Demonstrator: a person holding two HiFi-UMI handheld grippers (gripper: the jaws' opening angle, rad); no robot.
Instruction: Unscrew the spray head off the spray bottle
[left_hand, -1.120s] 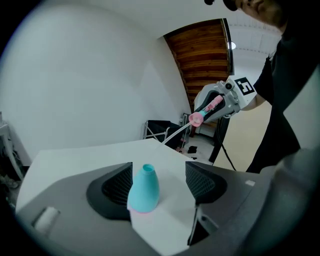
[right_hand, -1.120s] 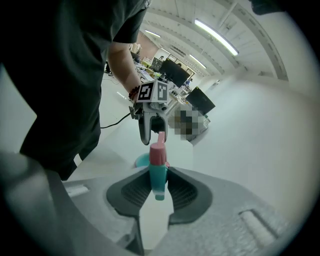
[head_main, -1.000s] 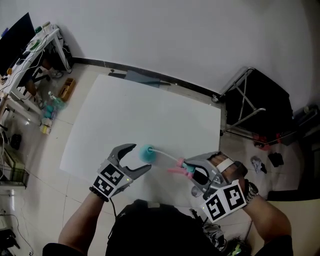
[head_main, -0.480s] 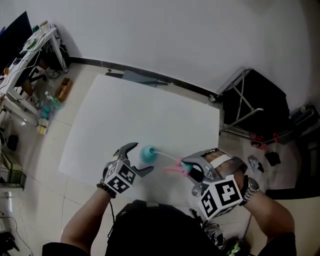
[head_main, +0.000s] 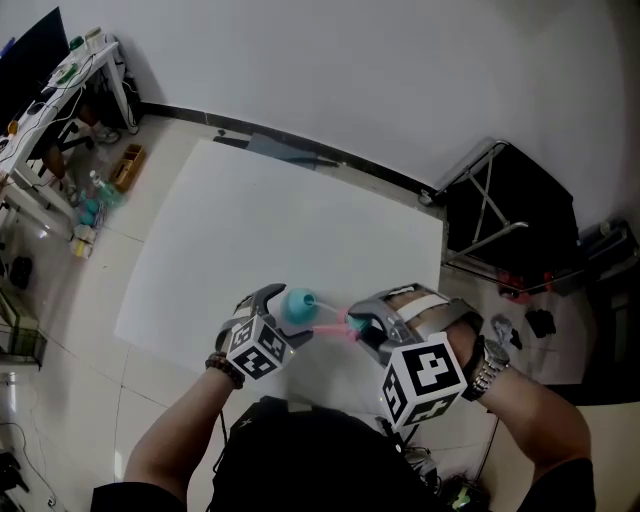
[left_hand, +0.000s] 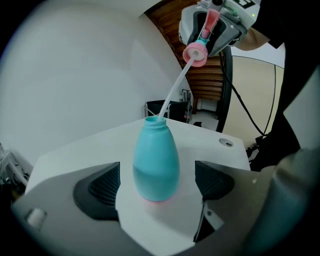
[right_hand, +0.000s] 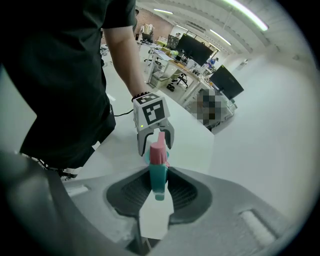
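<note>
Left gripper (head_main: 280, 316) first: its jaws have just been opening and now stand wide apart, one either side of the spray bottle (left_hand: 156, 162), neither pad touching it. The teal bottle stands upright on the white table (head_main: 250, 230), neck open, liquid roughly halfway up.

Up and to the right of the bottle, the right gripper (right_hand: 159, 187) is clamped firmly on the spray head (right_hand: 158, 165), teal body between the pads and pink collar facing back towards the bottle. From that collar the pale dip tube (left_hand: 172, 90) slants down to the bottle's neck, and its lower end looks to be just inside the mouth.

So the unscrewing itself looks done: the head is clear of the threads, and this is the lift-away. Next call, as I read it: raise the head further along the line of the tube until the tip clears the neck. With nothing holding the bottle, a sideways pull could tip it.

Writing? None readable on bottle or head. The only print is the black-and-white squares on the marker cubes (head_main: 258, 348) beside the bottle.
</note>
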